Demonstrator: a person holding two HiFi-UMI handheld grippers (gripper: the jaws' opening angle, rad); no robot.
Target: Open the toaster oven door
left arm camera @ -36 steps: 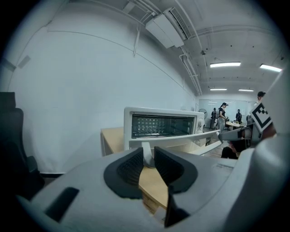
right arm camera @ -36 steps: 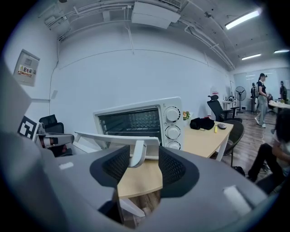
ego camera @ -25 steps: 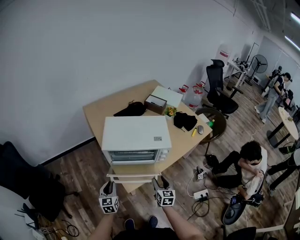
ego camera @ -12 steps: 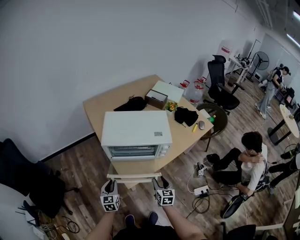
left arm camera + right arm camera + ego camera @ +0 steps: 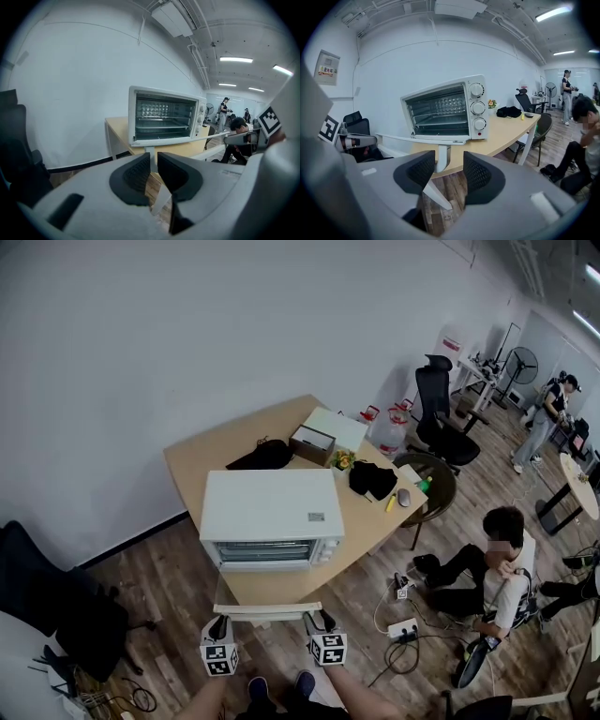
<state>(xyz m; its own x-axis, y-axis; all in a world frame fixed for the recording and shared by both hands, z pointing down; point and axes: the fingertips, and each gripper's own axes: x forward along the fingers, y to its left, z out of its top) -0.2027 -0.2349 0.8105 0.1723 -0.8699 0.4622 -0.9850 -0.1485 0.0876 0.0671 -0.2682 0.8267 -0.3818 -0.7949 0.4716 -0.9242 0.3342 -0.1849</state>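
The white toaster oven [image 5: 272,507] stands on a wooden table [image 5: 202,460], its glass front toward me. Its door is swung down and out, and the white handle bar [image 5: 267,612] lies level between my two grippers. My left gripper [image 5: 218,622] is at the bar's left end. In the left gripper view its jaws [image 5: 153,164] are closed on the handle's white post [image 5: 151,157], in front of the oven [image 5: 164,117]. My right gripper [image 5: 319,619] is at the right end. Its jaws [image 5: 449,166] stand apart around the other post [image 5: 442,159], with floor showing on one side.
On the table behind the oven lie black cloths [image 5: 261,457], a small box [image 5: 311,443] and a mouse [image 5: 401,498]. A black office chair [image 5: 441,423] and water jugs [image 5: 389,432] stand to the right. A person [image 5: 497,559] sits on the floor among cables.
The handle bar and both grippers have come lower and nearer to me, away from the oven's front, so the door hangs further open.
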